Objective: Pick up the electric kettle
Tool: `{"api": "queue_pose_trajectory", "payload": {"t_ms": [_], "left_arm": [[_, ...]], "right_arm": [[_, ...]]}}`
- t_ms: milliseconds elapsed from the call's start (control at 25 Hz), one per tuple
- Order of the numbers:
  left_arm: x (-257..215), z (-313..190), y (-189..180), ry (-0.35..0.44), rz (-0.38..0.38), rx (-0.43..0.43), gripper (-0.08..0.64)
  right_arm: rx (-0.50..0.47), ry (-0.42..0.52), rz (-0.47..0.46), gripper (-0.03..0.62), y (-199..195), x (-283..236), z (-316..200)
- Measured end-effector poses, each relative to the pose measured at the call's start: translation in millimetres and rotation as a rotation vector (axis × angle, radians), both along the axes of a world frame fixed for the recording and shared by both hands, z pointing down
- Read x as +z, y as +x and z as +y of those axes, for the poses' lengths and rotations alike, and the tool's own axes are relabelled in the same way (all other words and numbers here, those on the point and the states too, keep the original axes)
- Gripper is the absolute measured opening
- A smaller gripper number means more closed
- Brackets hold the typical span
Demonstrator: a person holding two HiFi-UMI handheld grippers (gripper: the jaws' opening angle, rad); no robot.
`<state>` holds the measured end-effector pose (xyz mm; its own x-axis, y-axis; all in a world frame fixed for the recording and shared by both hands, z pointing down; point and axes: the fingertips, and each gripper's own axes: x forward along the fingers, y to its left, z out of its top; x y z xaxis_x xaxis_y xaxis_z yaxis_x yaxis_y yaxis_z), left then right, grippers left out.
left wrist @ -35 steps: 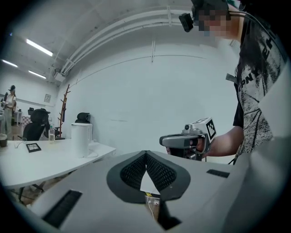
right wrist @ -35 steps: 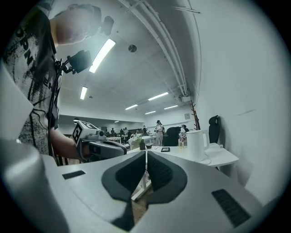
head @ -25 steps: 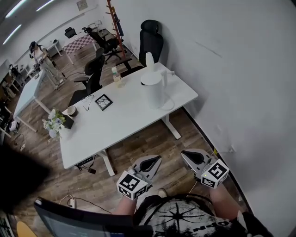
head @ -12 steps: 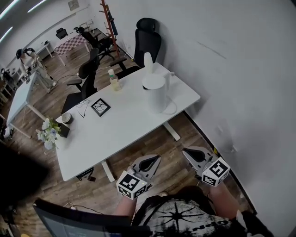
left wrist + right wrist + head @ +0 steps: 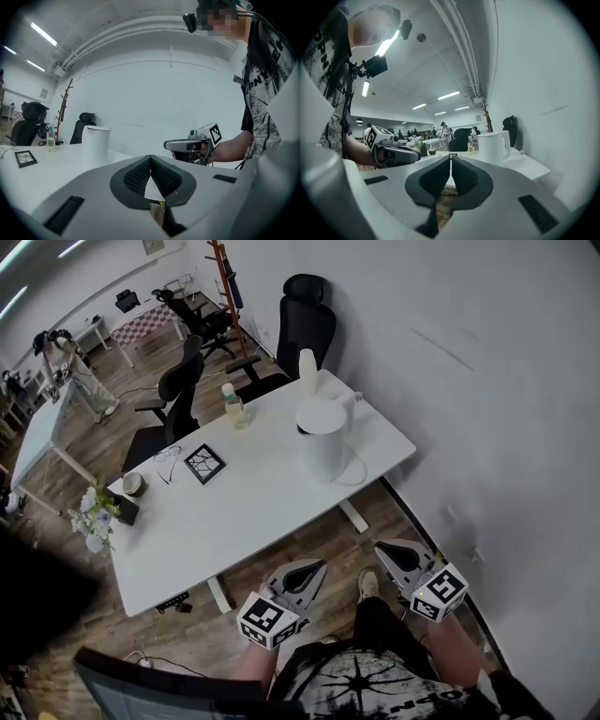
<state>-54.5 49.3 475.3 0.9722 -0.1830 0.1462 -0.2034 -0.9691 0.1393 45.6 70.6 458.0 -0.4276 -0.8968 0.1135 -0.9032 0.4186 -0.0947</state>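
Note:
A white electric kettle (image 5: 323, 439) stands upright on the white desk (image 5: 253, 493), near its right end, with a cord looping from its base. Both grippers hang over the wooden floor in front of the desk, well short of the kettle. My left gripper (image 5: 319, 565) is shut with nothing in it. My right gripper (image 5: 382, 547) is shut and empty too. In the left gripper view the kettle (image 5: 95, 143) stands far off to the left of the jaw tips (image 5: 150, 157). In the right gripper view the kettle (image 5: 492, 146) stands to the right beyond the tips (image 5: 450, 156).
On the desk lie a bottle (image 5: 232, 407), a white cylinder (image 5: 307, 367), a black square frame (image 5: 205, 463), a bowl (image 5: 132, 484) and flowers (image 5: 94, 519). Black office chairs (image 5: 305, 320) stand behind it. A white wall runs along the right. A dark screen edge (image 5: 169, 690) sits at the bottom.
Both grippers have come a little closer to the desk, still shut and side by side. The person has stepped forward, and a shoe now shows between the grippers.

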Motion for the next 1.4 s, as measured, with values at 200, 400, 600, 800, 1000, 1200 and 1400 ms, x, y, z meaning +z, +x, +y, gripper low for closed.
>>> {"api": "queue_pose_trajectory", "payload": {"t_ms": [200, 400, 600, 800, 1000, 1200, 1400], "left_arm": [[0.5, -34.4, 15.9, 0.007, -0.014, -0.041, 0.009], [-1.9, -73.3, 39.6, 0.004, -0.034, -0.106, 0.009], [-12.3, -116.1, 69.3, 0.003, -0.038, -0.195, 0.009], [-15.3, -155.9, 99.7, 0.013, -0.039, -0.247, 0.009], [-18.7, -185.6, 127.5, 0.016, -0.044, -0.281, 0.009], [-13.5, -211.3, 139.7, 0.033, -0.06, -0.327, 0.009], [-16.9, -226.1, 140.9, 0.035, -0.062, -0.364, 0.009]], "right_arm": [[-0.047, 0.003, -0.018, 0.025, 15.1, 4.9, -40.5], [-0.113, -0.006, -0.023, 0.025, 42.8, 5.1, -90.3], [-0.186, -0.009, -0.001, 0.025, 80.8, -5.1, -136.9], [-0.238, 0.001, -0.005, 0.025, 112.6, -8.3, -183.7], [-0.286, 0.008, -0.015, 0.025, 136.4, -8.0, -218.5], [-0.345, 0.01, -0.01, 0.025, 148.2, 1.1, -243.6], [-0.37, 0.011, -0.014, 0.025, 155.1, 1.1, -259.0]]}}
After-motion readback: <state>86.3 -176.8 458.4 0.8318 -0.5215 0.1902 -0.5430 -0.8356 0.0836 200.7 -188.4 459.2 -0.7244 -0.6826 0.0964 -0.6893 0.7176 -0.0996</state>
